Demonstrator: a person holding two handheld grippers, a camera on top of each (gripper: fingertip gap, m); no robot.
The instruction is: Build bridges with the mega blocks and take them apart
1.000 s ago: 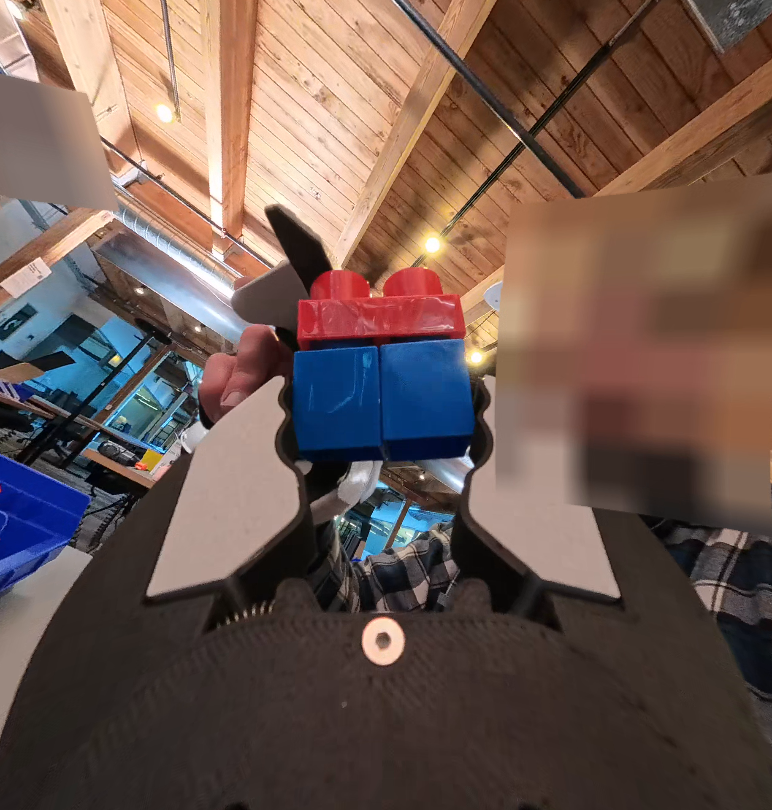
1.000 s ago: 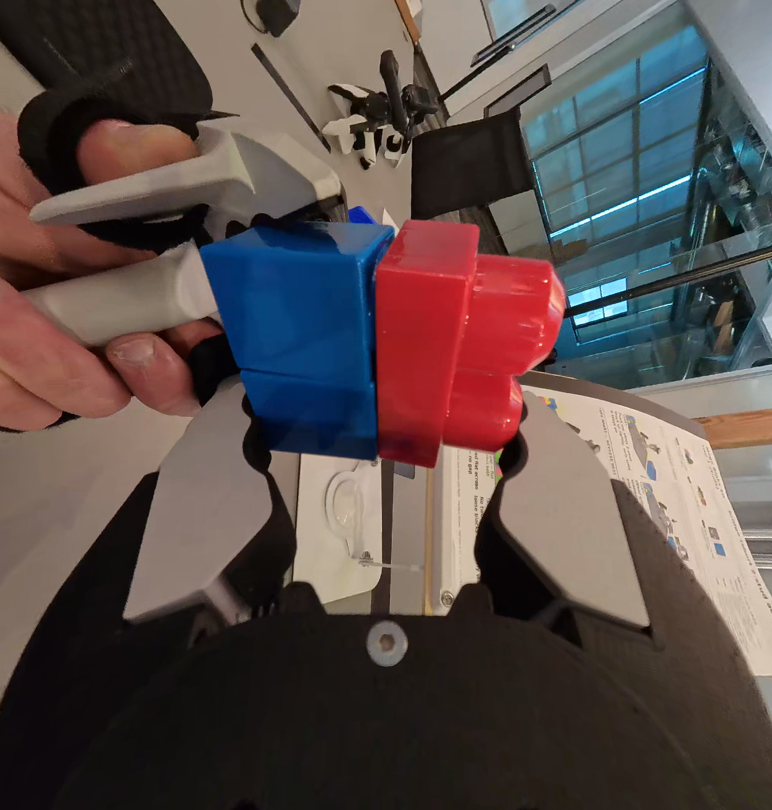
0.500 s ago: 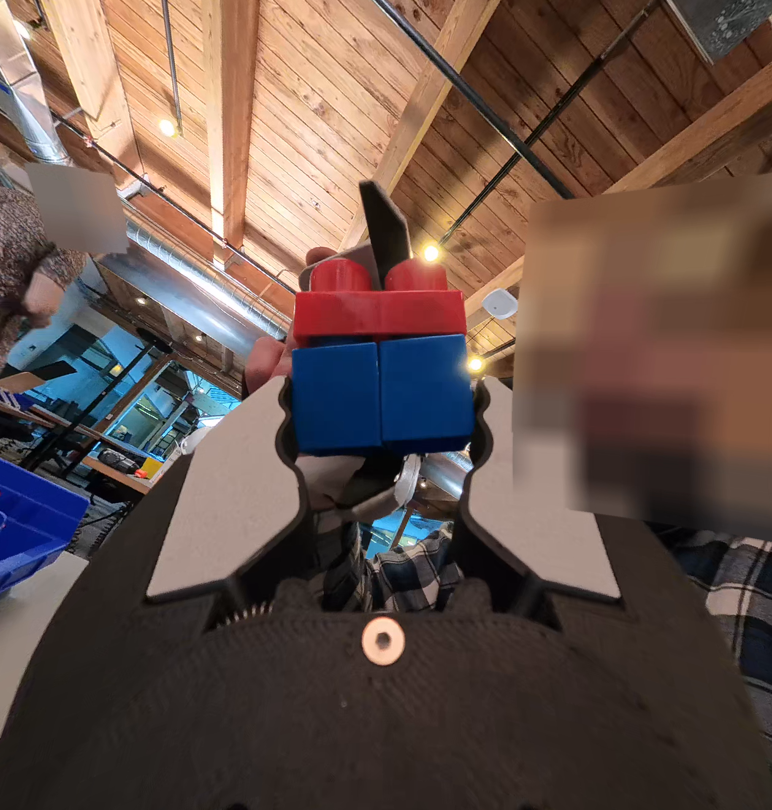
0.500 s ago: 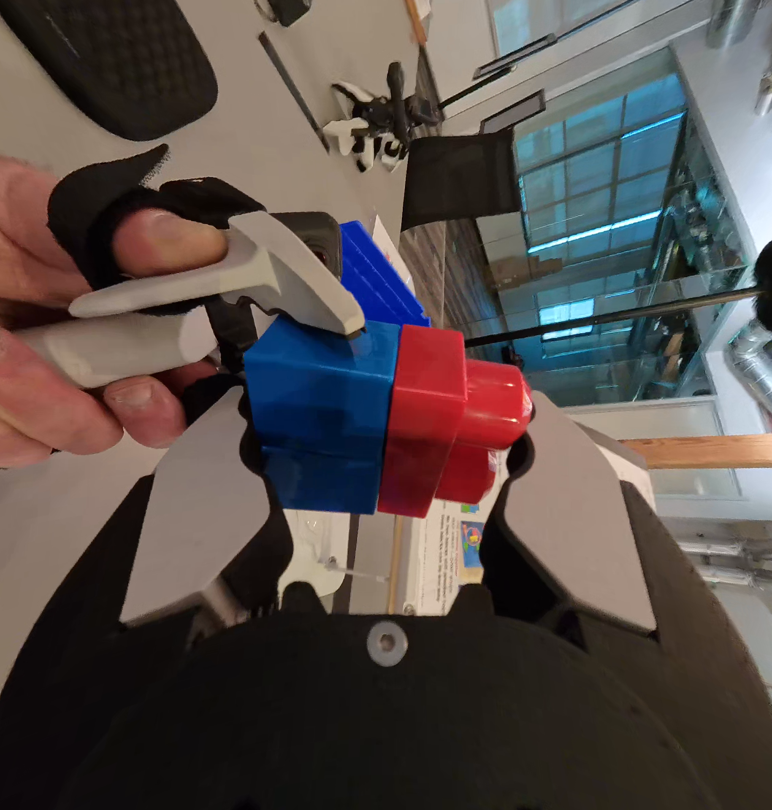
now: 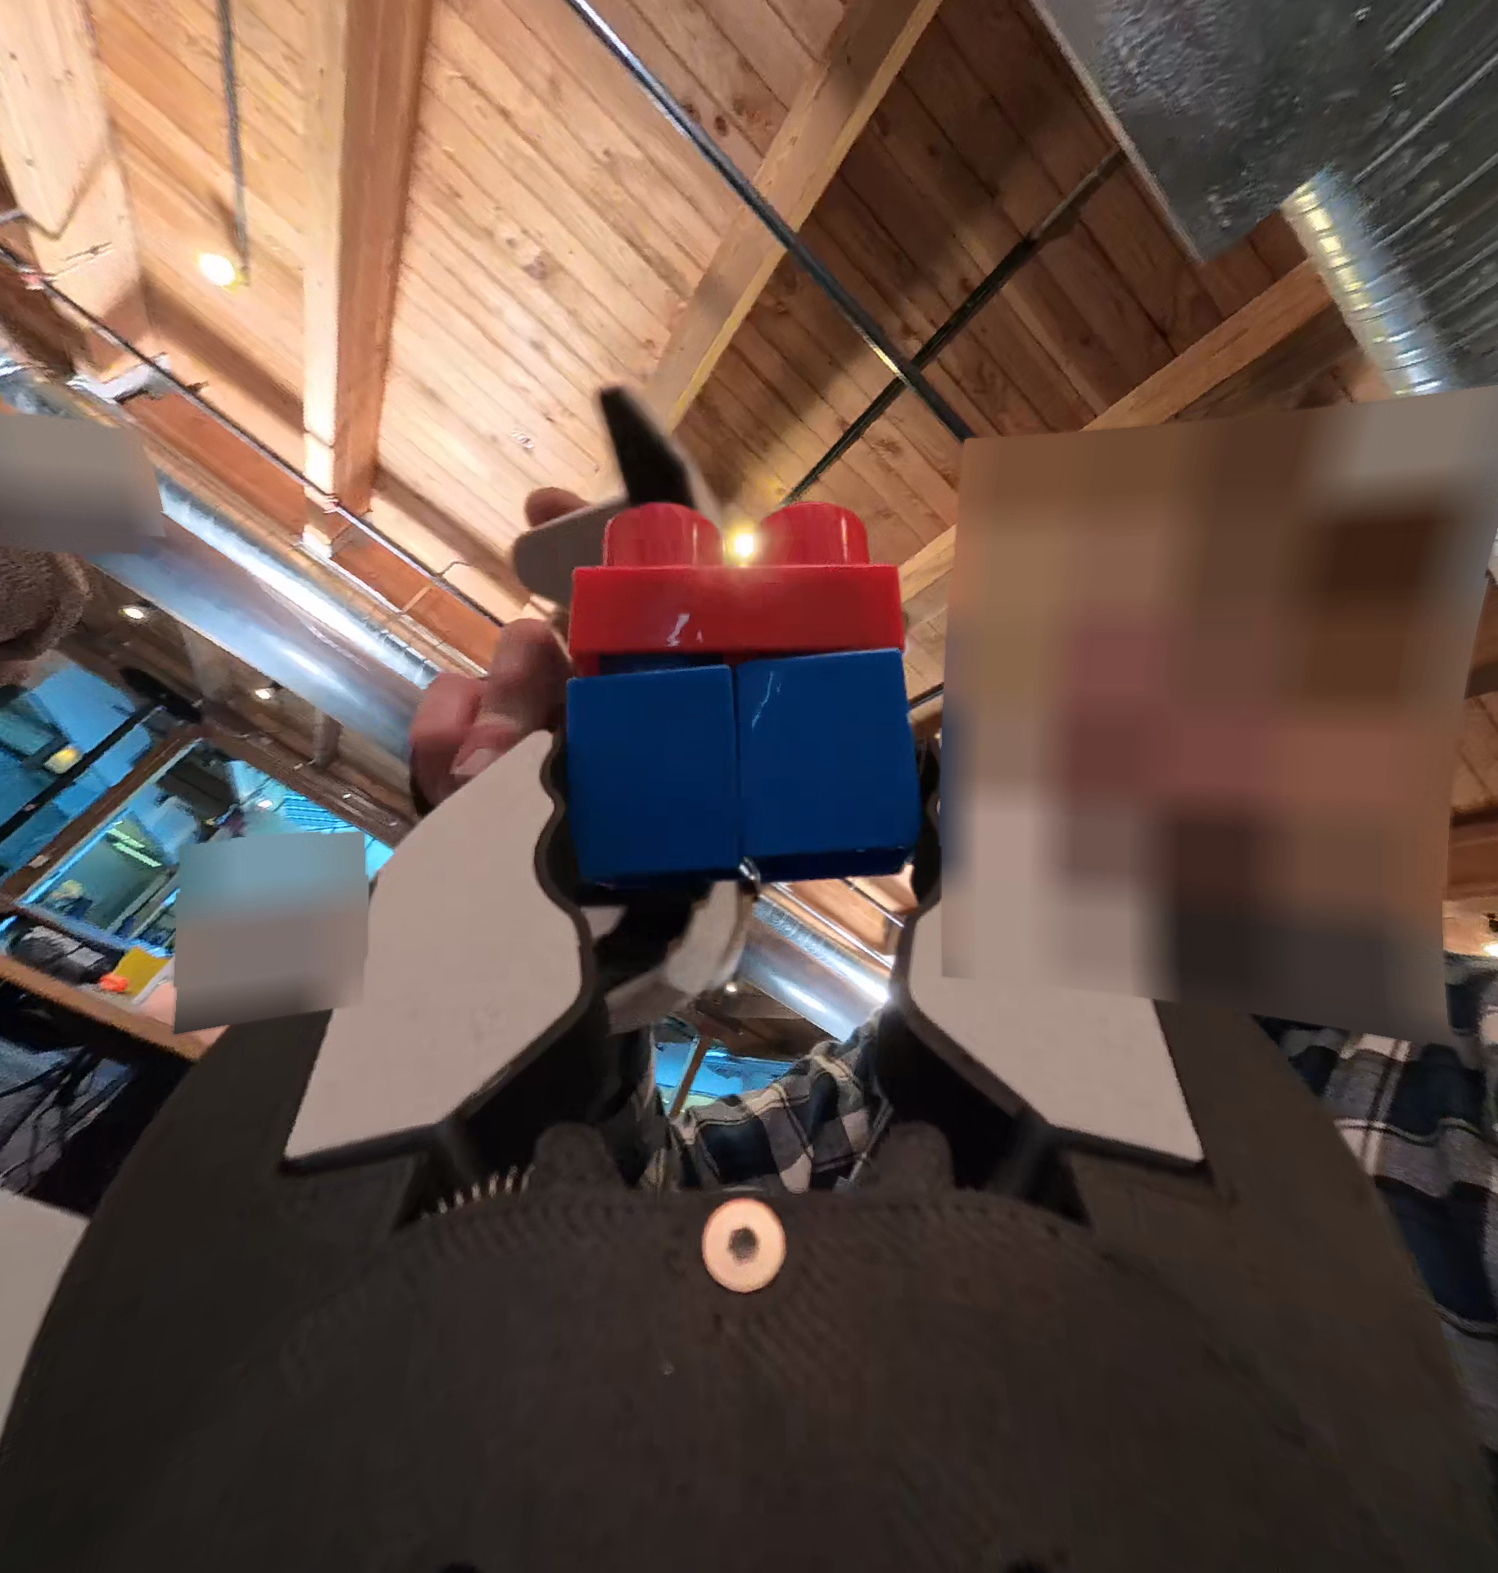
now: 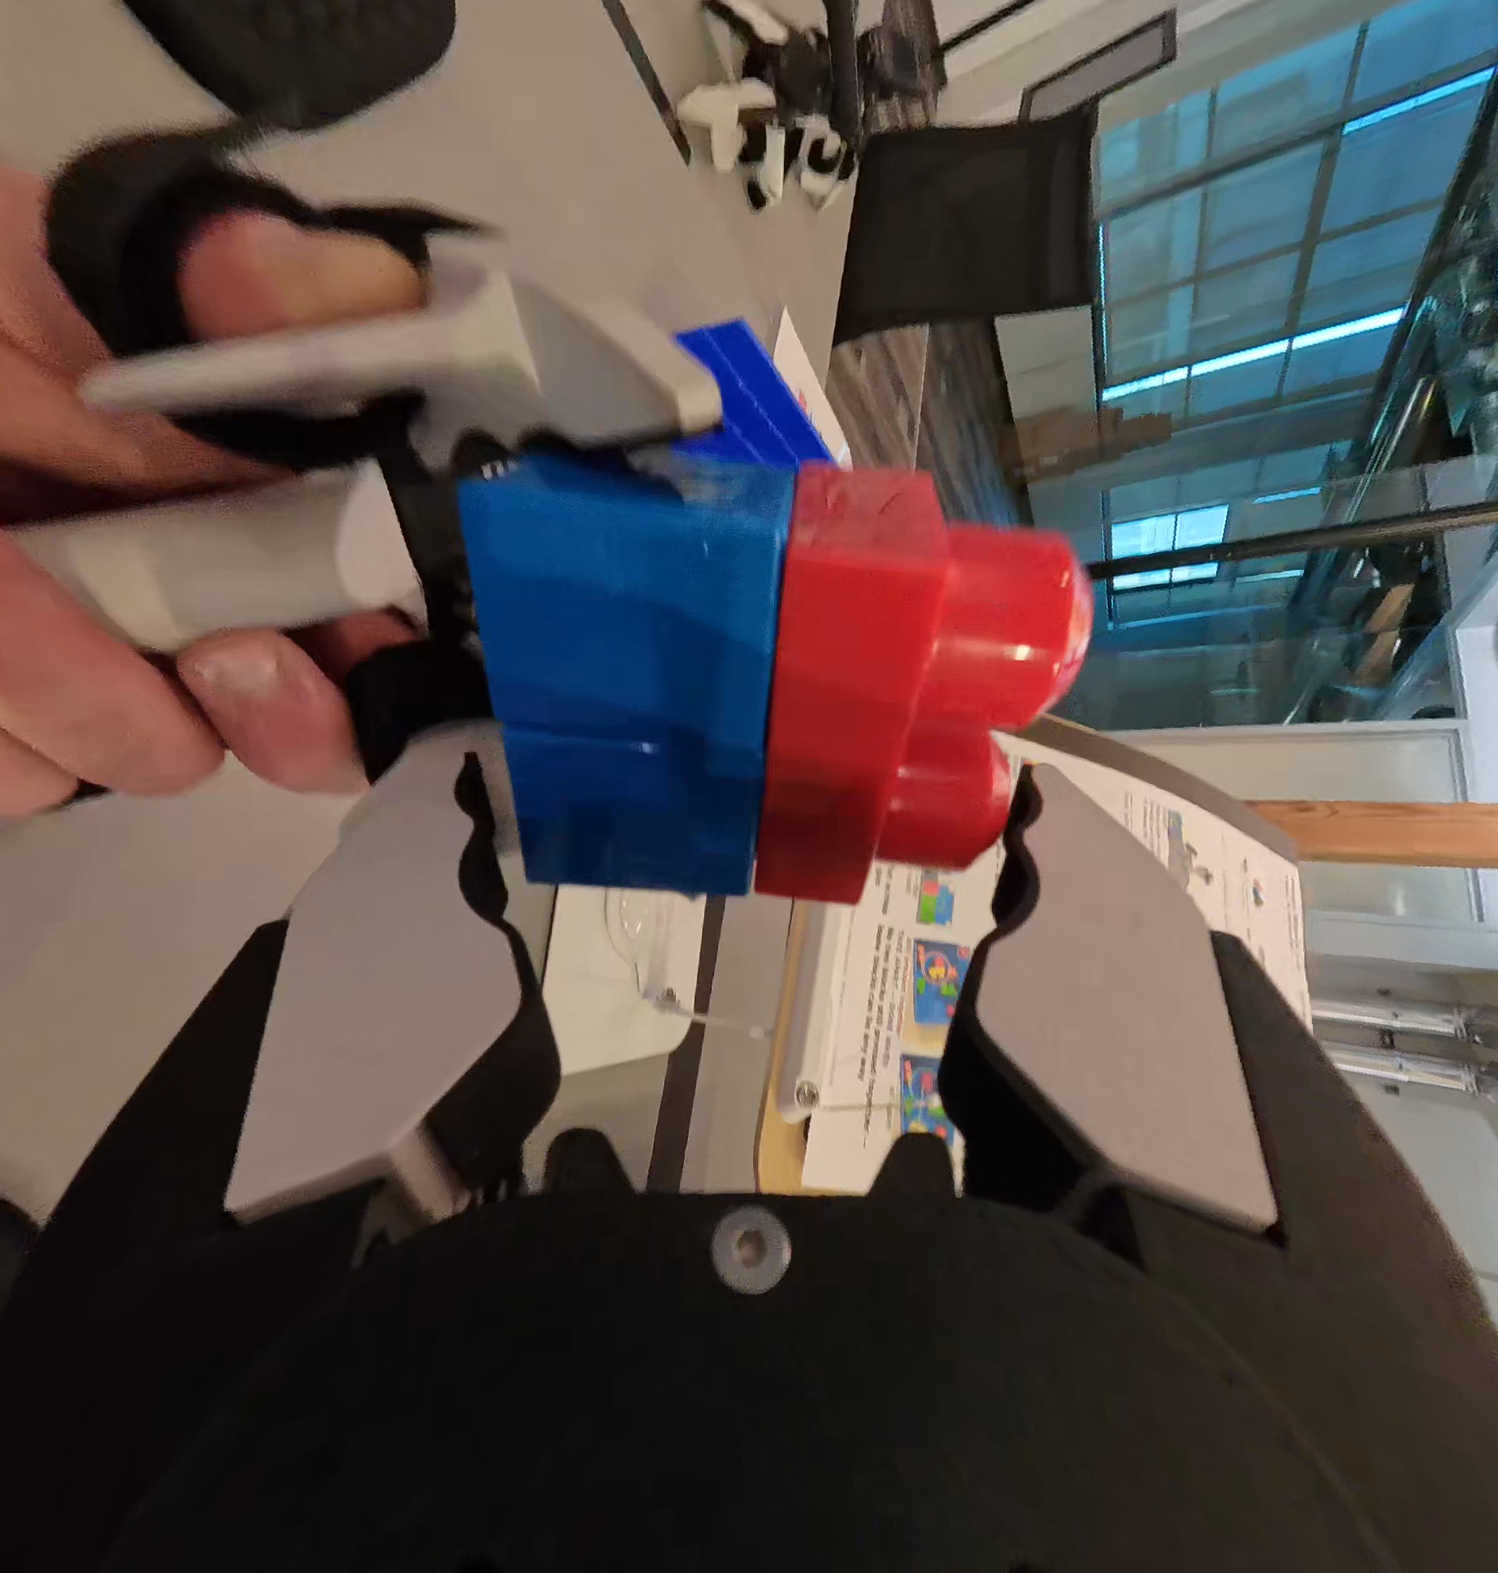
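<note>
Blue blocks (image 5: 737,766), capped by a red block (image 5: 732,609), sat clamped in my left hand-held gripper (image 5: 741,800), held aloft for dismantling. Right wrist view: my right hand-held gripper (image 6: 749,821) stood wide, straddling the bridge (image 6: 728,681) untouching, presumably to pull the red block (image 6: 856,681).

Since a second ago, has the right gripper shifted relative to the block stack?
Yes. In the left wrist view the right gripper's dark finger has swung from left of the red block to above its studs, nearer the ceiling beam.
</note>
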